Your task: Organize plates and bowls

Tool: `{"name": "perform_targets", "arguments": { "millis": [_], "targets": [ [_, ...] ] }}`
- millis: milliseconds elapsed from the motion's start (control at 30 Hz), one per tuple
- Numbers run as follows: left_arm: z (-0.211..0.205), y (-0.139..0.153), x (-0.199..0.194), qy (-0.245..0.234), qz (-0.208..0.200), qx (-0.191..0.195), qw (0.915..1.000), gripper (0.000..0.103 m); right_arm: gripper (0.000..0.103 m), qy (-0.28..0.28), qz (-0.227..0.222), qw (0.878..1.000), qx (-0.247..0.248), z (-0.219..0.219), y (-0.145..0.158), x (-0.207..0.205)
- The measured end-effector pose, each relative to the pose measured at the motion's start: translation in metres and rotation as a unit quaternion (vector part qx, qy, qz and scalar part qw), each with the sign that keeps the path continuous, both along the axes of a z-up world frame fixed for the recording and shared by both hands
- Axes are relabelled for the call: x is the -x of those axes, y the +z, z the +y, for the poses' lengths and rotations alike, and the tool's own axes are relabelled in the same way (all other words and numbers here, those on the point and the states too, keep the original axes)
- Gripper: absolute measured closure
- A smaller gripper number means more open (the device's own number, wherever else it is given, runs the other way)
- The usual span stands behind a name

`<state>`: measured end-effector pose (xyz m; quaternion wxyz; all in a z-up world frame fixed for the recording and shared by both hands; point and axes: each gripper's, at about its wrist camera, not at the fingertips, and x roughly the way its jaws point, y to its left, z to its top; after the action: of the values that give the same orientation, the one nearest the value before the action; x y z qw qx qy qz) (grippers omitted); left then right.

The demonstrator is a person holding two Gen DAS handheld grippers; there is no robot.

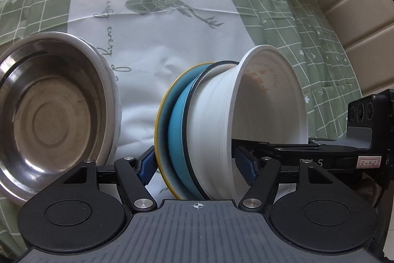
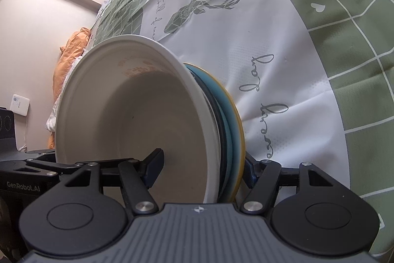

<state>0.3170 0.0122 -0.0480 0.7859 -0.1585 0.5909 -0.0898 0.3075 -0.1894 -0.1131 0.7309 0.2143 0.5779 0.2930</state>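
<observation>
Both grippers hold one stack on edge, low in the centre of each frame: a white bowl [image 1: 258,105] nested in a blue dish [image 1: 178,139] over a yellow-rimmed plate [image 1: 160,120]. The left gripper [image 1: 197,164] spans the stack, one pad on the plate, the other against the bowl's wall. The right gripper [image 2: 202,164] stands about half open, one finger [image 2: 155,162] inside the bowl, the other behind the plate, seemingly clamping. A steel bowl [image 1: 49,115] sits at left on the cloth [image 1: 197,28]. I'd keep both grips matched and level out slowly, or the bowl may slide.
</observation>
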Motion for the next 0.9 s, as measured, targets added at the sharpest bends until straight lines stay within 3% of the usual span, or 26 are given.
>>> {"name": "perform_targets", "arguments": {
  "millis": [367, 900],
  "targets": [
    [-0.007, -0.002, -0.004, -0.009, 0.005, -0.018, 0.9998, 0.027, 0.038, 0.006, 0.002, 1.000, -0.002, 0.002, -0.002, -0.002],
    [0.005, -0.004, -0.004, -0.009, 0.001, 0.010, 0.9999, 0.033, 0.038, 0.020, -0.002, 0.998, 0.054, 0.021, 0.013, -0.001]
  ]
}}
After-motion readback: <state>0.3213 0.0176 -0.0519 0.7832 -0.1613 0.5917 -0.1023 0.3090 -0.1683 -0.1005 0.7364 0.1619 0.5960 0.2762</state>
